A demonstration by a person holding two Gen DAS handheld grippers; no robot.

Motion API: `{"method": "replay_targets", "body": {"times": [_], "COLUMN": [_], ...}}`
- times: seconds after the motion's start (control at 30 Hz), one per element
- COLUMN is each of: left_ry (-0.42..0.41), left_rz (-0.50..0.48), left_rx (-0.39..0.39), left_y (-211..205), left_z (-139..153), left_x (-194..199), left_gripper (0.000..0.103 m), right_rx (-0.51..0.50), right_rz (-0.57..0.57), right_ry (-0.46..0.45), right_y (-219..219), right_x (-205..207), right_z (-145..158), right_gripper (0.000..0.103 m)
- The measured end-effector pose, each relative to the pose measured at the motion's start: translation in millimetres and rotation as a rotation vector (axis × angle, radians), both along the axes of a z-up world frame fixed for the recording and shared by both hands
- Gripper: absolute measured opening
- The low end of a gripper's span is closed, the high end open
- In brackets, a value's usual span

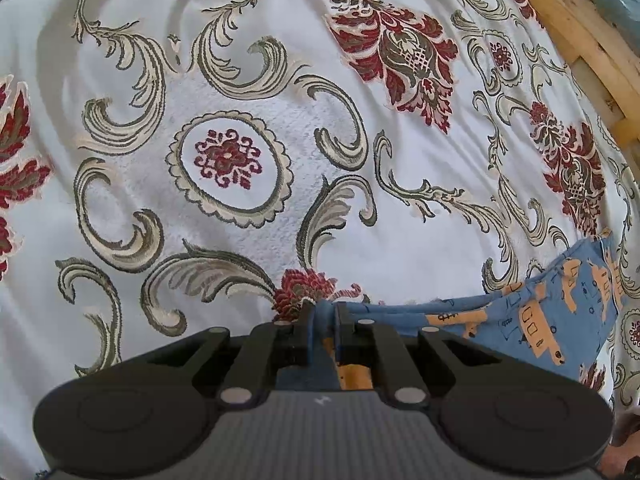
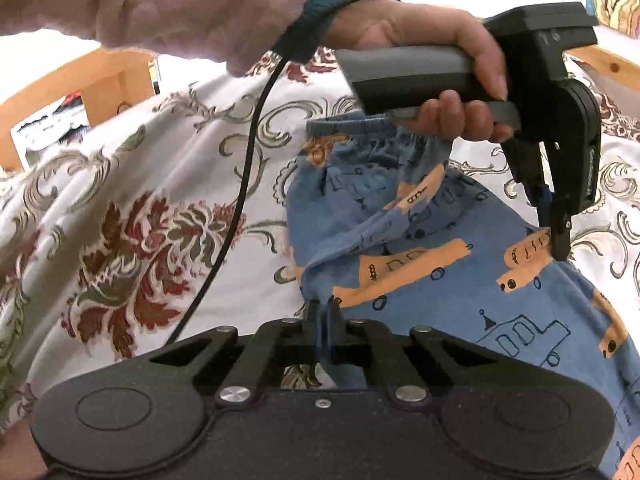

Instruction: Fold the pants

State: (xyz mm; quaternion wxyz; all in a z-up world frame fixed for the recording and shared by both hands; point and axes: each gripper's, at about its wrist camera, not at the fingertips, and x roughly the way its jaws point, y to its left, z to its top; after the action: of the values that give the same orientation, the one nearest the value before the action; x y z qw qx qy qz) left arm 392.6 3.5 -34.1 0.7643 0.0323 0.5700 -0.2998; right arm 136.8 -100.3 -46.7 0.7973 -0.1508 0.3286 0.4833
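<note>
Blue pants printed with orange vehicles and dark outline drawings lie on a white bedspread patterned with grey scrolls and dark red flowers. In the right wrist view the gathered elastic waistband sits at the far end, just under a hand, and the cloth spreads toward the camera and to the right.

In that view the left gripper stands steeply downward over the right side of the pants, held by that hand, which comes out of a fluffy pink sleeve with a teal cuff. A black cable runs from the wrist down across the bedspread. In its own view the left gripper is clenched on a bunched edge of the blue cloth, which shows between its fingers.

The right gripper is pinched tight on a thin fold at the near left edge of the pants, and the fabric rises to it in taut creases.

A light wooden frame runs along the far right edge of the bedspread.
</note>
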Motion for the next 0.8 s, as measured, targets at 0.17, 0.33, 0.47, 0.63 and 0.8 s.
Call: {"method": "replay_targets", "body": {"times": [0.17,0.33,0.47,0.63,0.8], "left_ry": [-0.016,-0.013,-0.081,-0.128,-0.158], "left_rz": [-0.006,-0.006,-0.026,-0.048,-0.044], "left_rx": [-0.001,-0.02,-0.014,0.056,0.09], "left_y": [-1,2,1,-7,-8], "left_z": [-3,2,12,10,4], "left_x": [-3,-6,-15,-20,-26], "left_gripper": [0.01,0.016,0.042,0.045,0.044], "right_rx": [0.004,0.073,0.066,0.015,-0.003], "right_rz": [-0.022,-0.097,-0.25,-0.498,-0.668], "right_ry": [0.042,0.032,-0.048,-0.018,0.039], "right_y": [-3,-32,-68,-111,-149], "right_x": [8,18,32,69,82], "right_z": [-7,15,27,6,-5], "right_gripper": [0.016,0.046,0.049,0.046,0.043]}}
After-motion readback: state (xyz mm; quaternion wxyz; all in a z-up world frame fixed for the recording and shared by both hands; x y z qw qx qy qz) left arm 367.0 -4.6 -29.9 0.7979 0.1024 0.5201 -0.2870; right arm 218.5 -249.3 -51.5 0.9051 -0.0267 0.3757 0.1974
